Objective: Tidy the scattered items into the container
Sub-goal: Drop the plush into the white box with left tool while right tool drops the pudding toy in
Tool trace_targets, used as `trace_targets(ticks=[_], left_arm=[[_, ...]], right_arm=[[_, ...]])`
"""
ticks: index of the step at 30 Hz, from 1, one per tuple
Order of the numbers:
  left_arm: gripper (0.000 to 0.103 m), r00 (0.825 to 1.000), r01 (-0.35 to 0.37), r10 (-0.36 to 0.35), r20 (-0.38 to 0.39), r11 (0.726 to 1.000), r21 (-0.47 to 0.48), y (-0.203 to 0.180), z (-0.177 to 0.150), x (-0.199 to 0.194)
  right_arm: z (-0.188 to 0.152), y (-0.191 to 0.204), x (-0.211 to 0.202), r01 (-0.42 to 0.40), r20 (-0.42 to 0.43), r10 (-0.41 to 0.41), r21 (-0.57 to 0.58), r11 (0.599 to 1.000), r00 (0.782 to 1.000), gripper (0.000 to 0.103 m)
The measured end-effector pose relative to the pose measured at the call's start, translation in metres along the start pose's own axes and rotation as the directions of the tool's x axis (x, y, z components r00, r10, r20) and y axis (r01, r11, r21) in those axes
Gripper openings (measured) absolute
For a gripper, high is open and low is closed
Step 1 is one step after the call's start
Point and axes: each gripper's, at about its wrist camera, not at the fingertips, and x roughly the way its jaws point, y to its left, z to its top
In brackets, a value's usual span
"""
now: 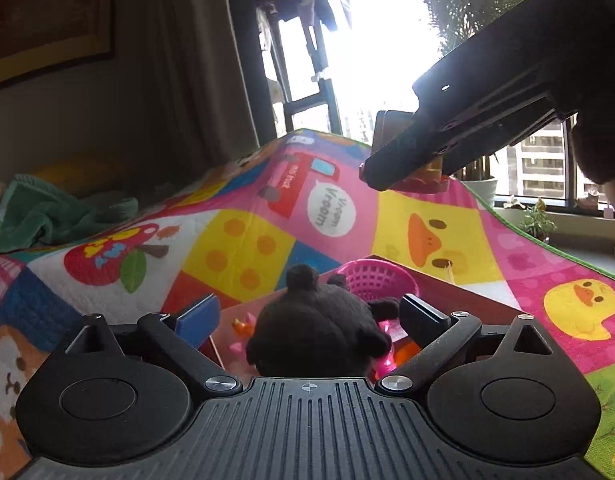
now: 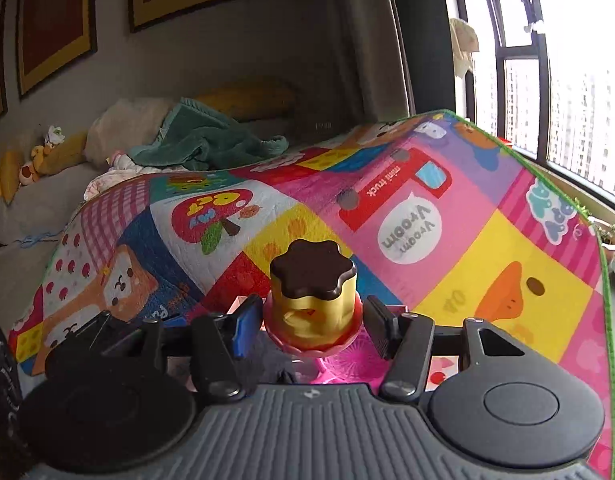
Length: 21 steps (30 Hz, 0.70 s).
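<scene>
Hovering the left claw [image 1: 311,312] over the near end of the container [image 1: 459,292], a low brown box lying on a bright play mat [image 1: 235,248], with both fingers spread wide and no pad touching anything. Framing a black plush toy [image 1: 315,332] between those fingers, clear of both, sitting inside the container with its round ears up. Sharing the container with a pink mesh basket [image 1: 375,278] at the far end beyond the plush, a small orange toy [image 1: 243,326] left of the plush, and bits of bright pink and orange plastic right of it, too hidden to name. Pinching a toy pudding [image 2: 313,296] in the right claw [image 2: 311,320], blue pad on one side of its pink dish and black pad on the other, yellow body upright under a scalloped brown top. Holding that pudding high above the far side of the container, as seen from the left wrist, not yet inside. Leaving a crumpled green blanket [image 2: 203,140] well beyond the container, past the mat's far edge
</scene>
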Motion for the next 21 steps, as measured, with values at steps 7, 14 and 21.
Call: trace_targets(ticks=[7,14,21], left_arm=[[0.102,0.999,0.017,-0.019,-0.039,0.998,-0.053,0.018,-0.020,-0.030],[0.103,0.994,0.078,-0.084,-0.067,0.993,-0.090,0.018,-0.029,-0.028],[0.103,0.989,0.104,-0.117,-0.086,0.983,-0.151,0.015,-0.035,-0.026]], right_arm=[[0.010,-0.007,0.090,-0.075,-0.111,0.089,0.120,0.990,0.990,0.056],[-0.011,-0.016,0.117,-0.095,-0.220,0.130,0.164,0.982,0.967,0.069],[0.008,-0.027,0.077,-0.075,-0.061,0.082,0.118,0.990,0.995,0.068]])
